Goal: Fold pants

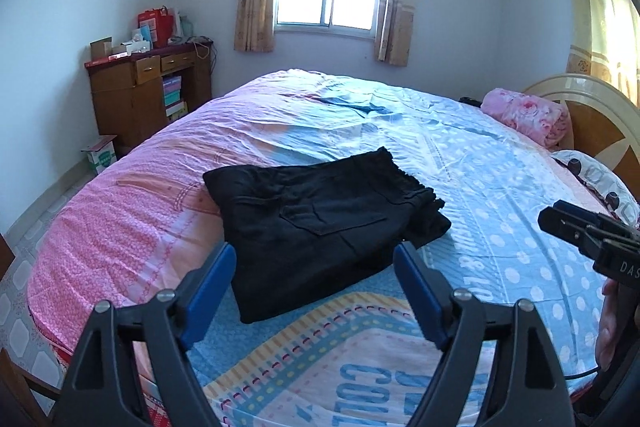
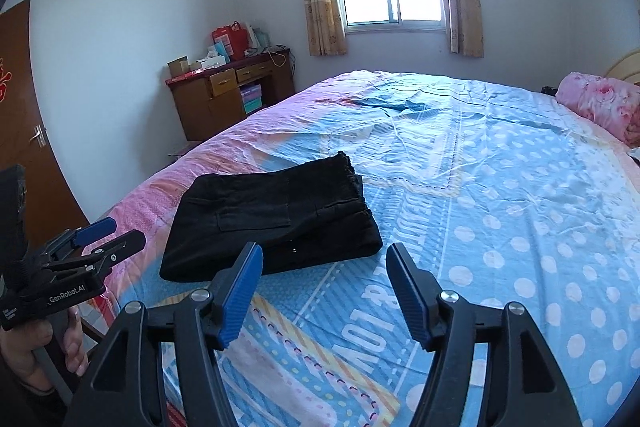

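Observation:
Black pants (image 1: 320, 223) lie folded in a compact stack on the bed, back pocket up, elastic waistband toward the far right; they also show in the right wrist view (image 2: 272, 215). My left gripper (image 1: 316, 255) is open and empty, held above the near edge of the stack. My right gripper (image 2: 324, 259) is open and empty, just in front of the stack's near right corner. In the left wrist view the right gripper (image 1: 560, 223) enters from the right; in the right wrist view the left gripper (image 2: 116, 233) enters from the left, open.
The bed (image 1: 500, 187) has a pink and blue patterned sheet. A rolled pink blanket (image 1: 528, 115) and a pillow (image 1: 600, 183) lie by the headboard. A wooden desk (image 1: 148, 87) with boxes stands in the far left corner. A door (image 2: 24, 115) is at left.

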